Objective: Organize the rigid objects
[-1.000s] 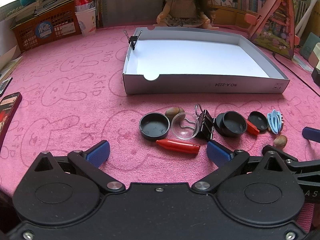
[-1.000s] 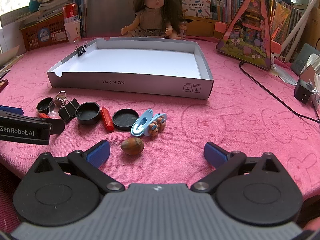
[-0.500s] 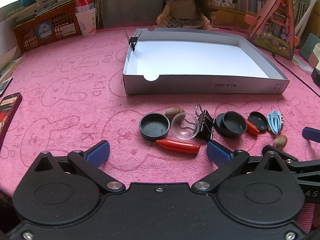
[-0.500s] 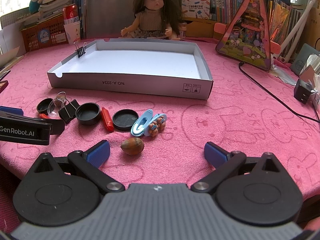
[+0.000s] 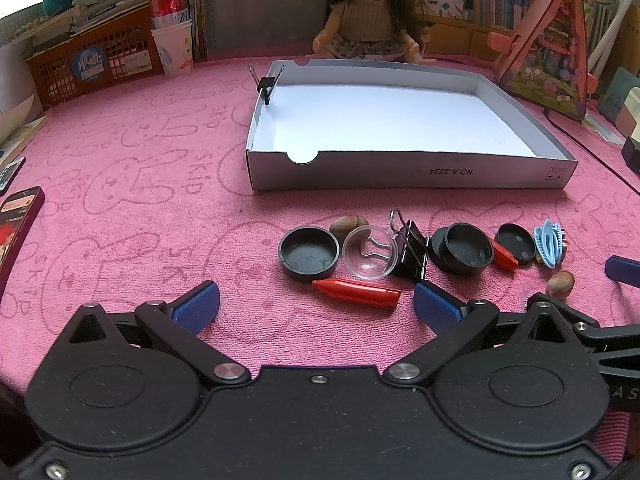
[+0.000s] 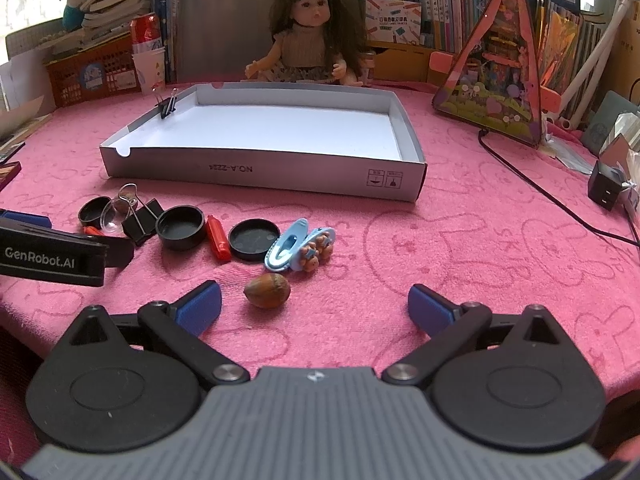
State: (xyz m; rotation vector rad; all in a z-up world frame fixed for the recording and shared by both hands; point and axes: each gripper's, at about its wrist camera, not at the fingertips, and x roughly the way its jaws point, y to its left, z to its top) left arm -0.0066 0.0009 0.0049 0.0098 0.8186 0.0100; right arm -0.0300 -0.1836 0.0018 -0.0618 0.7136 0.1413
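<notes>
A white cardboard tray (image 5: 400, 174) (image 6: 260, 172) lies on the pink cloth, its floor bare, a small binder clip (image 5: 266, 86) on its far left wall. In front of it lie a black cap (image 5: 309, 254), a clear dome lid (image 5: 370, 252), a red crayon (image 5: 356, 293), a black binder clip (image 5: 412, 250), stacked black caps (image 5: 464, 248), a blue hair clip (image 6: 298, 250) and a brown nut (image 6: 267, 290). My left gripper (image 5: 316, 306) is open, just short of the red crayon. My right gripper (image 6: 314, 310) is open, the nut just ahead between its fingertips.
A doll (image 5: 370, 12) sits behind the tray. An orange basket (image 5: 92, 60), a red can on a paper cup (image 5: 170, 24) and books stand at the back left. A pink triangular toy house (image 6: 496, 80) and a black cable (image 6: 540, 192) are on the right. A phone (image 5: 16, 224) lies at the left edge.
</notes>
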